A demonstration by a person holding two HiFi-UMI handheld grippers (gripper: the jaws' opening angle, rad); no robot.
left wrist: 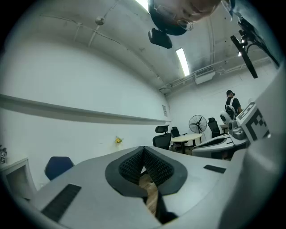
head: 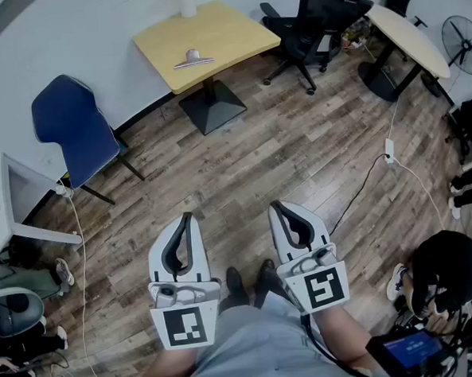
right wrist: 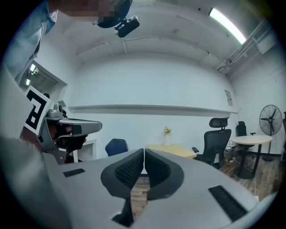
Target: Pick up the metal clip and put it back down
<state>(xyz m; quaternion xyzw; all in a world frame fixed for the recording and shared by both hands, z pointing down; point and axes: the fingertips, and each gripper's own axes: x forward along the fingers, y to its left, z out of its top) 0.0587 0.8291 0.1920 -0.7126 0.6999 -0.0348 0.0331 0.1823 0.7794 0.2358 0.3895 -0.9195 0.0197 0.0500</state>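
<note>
Metal clip (head: 193, 60) lies well off on the table (head: 234, 34), so we hold left gripper (head: 187, 217) and right gripper (head: 275, 207) level, both closed and empty, likely for the approach.

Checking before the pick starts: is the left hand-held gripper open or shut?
Shut: the left hand-held gripper shows its jaws touching at the tips, nothing between them.

The brown plank wood floor (head: 297, 148) is faintly glossy. The pale yellow square tabletop (head: 226, 33) looks smooth and matt; the silvery metal clip (head: 193, 60) on it shines. The blue moulded chair (head: 73, 126) looks like smooth plastic.
</note>
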